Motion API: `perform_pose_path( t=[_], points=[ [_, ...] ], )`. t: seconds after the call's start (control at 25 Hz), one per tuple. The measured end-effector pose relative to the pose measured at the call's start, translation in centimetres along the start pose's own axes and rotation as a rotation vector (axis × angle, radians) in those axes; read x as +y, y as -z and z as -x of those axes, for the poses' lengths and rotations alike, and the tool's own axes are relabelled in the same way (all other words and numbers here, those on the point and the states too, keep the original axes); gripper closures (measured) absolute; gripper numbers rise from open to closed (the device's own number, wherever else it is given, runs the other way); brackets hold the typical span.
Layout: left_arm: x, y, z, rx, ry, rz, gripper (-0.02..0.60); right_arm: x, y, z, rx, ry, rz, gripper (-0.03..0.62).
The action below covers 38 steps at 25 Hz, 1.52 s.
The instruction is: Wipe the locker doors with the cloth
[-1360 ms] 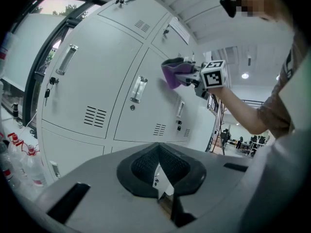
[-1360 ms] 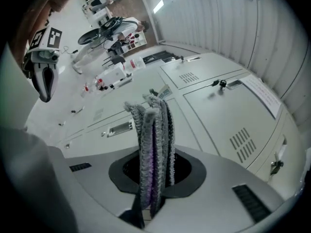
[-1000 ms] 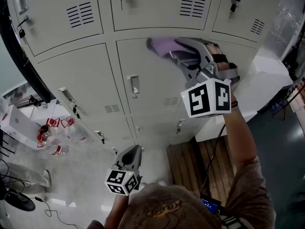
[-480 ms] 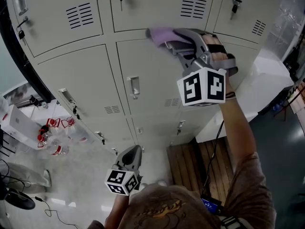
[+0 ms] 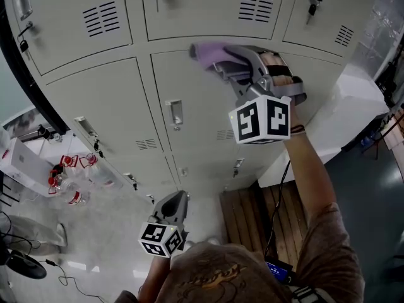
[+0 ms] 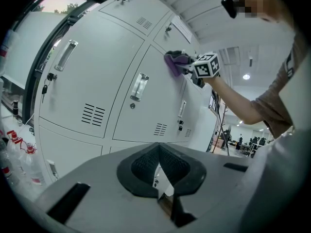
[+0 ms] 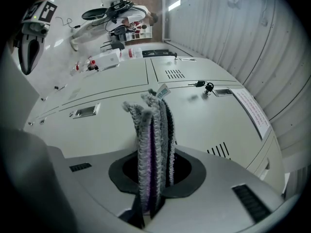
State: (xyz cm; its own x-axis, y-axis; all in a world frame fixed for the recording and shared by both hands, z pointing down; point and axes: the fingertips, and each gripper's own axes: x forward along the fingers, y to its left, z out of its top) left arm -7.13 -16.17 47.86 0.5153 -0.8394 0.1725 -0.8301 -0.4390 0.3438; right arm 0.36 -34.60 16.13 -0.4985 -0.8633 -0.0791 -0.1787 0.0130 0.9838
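My right gripper is shut on a purple cloth and presses it against the top edge of a middle locker door. In the right gripper view the folded cloth stands pinched between the jaws against the pale door. The left gripper hangs low near the person's head, shut with nothing in it. From the left gripper view the cloth and the right gripper show up high on the door.
Grey lockers with handles, vents and keys fill the view. Plastic bottles and a white box stand on the floor at left. A wooden pallet lies below right. A fan base sits bottom left.
My right gripper has slid the cloth slightly left and upward along the door's top edge. The left gripper has stayed in place.
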Motion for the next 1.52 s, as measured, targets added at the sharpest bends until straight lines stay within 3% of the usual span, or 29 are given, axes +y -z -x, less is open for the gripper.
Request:
perform_pose_path(
  t=[1.04, 1.52],
  points=[
    [-0.6, 0.7, -0.1, 0.013, 0.002, 0.011, 0.577, 14.4, 2.7, 1.1, 0.042, -0.172, -0.089, 0.540],
    [-0.6, 0.7, 0.2, 0.014, -0.001, 0.011, 0.578, 23.2, 4.1, 1.6, 0.086, -0.314, -0.107, 0.540]
  ],
)
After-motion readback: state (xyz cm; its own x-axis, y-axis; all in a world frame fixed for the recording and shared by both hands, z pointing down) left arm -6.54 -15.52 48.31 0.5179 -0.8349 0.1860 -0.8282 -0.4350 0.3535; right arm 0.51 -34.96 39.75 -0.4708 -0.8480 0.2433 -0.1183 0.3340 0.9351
